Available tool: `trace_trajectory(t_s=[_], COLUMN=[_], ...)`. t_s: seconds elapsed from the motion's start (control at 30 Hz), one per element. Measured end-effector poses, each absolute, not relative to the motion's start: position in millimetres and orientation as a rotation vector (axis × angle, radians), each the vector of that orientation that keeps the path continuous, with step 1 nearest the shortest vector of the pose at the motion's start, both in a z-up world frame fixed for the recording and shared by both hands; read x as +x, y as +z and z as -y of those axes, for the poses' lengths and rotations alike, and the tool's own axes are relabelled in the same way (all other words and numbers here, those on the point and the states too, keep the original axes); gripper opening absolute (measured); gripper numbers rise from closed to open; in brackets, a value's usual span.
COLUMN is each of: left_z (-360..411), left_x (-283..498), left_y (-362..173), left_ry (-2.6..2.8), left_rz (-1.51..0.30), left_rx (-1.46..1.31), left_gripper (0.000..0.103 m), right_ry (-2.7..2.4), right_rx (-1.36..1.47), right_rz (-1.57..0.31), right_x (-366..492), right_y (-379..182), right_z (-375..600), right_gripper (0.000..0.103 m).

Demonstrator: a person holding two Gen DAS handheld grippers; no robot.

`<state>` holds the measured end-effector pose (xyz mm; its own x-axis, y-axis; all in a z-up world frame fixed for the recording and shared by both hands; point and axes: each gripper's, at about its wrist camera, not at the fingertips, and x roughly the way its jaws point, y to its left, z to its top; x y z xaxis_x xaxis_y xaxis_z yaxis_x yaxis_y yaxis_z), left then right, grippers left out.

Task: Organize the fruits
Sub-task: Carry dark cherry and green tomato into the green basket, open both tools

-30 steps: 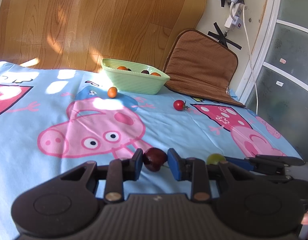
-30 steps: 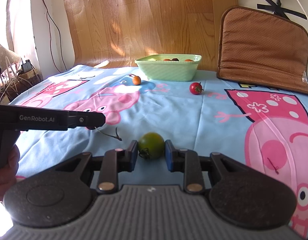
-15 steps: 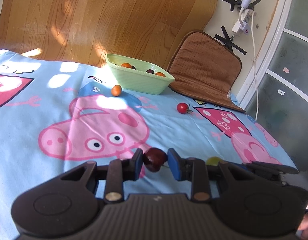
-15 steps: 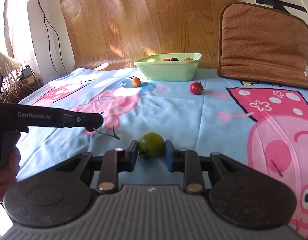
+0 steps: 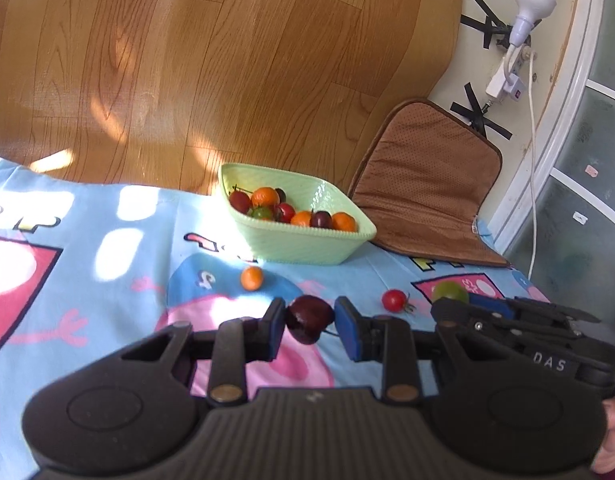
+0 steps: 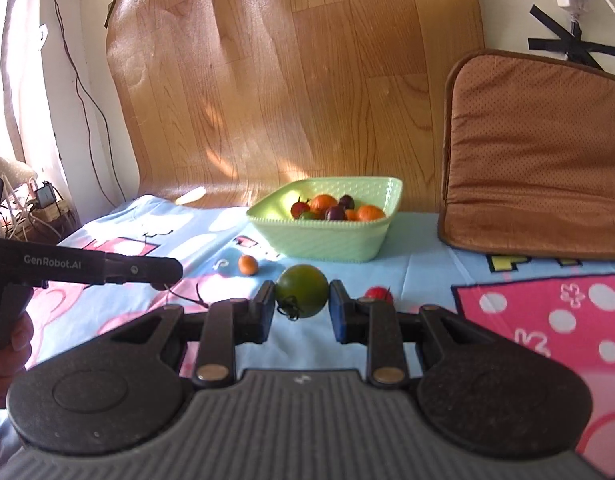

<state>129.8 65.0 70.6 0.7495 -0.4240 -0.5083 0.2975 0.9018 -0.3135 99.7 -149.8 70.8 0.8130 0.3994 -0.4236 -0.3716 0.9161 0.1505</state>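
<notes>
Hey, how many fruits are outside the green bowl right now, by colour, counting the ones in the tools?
Orange fruit: 1
Red fruit: 1
Dark purple fruit: 1, in the left tool
Green fruit: 1, in the right tool
Total: 4

Bright daylight throughout, entering from the left past the pale curtain point(image 6: 3, 60). Sharp sunlit patches on the blue cartoon-print cloth point(image 5: 119, 252) and warm dappled spots on the wood-grain vinyl backdrop point(image 5: 119, 40). Strong glare inside the near wall of the pale green plastic basket point(image 6: 327, 236), washing out its texture. Soft shadow under the basket. Heavy fisheye bending at the edges: curved white door frame point(image 5: 567, 140), bowed backdrop. Dark vignette in the upper corners of the left view. Black gripper bodies close to the lens, dim and slightly soft. Centre reasonably crisp.
</notes>
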Motion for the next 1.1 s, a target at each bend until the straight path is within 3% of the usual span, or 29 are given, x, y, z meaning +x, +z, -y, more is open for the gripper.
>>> trace_trajectory(t_s=[0.33, 0.63, 0.73, 0.8, 1.1], left_z=[-53, -30, -31, -35, -60], left_x=[232, 297, 300, 293, 231], left_y=[89, 57, 53, 59, 72], left_ry=[-0.400, -0.360, -0.344, -0.338, -0.346], left_rz=[-0.609, -0.698, -0.701, -0.668, -0.597], left_rx=[-0.239, -0.214, -0.218, -0.209, -0.185], left_gripper=[0.028, 0.028, 0.035, 0.048, 0.048], right_ry=[0.414, 0.394, 0.386, 0.376, 0.382], right_rx=[0.034, -0.026, 0.000, 0.022, 0.083], right_rz=[-0.465, -0.501, -0.500, -0.471, -0.478], right_x=[207, 249, 249, 241, 176], right_y=[77, 61, 64, 70, 67], right_z=[147, 140, 145, 152, 184], right_gripper=[0.031, 0.032, 0.034, 0.049, 0.049])
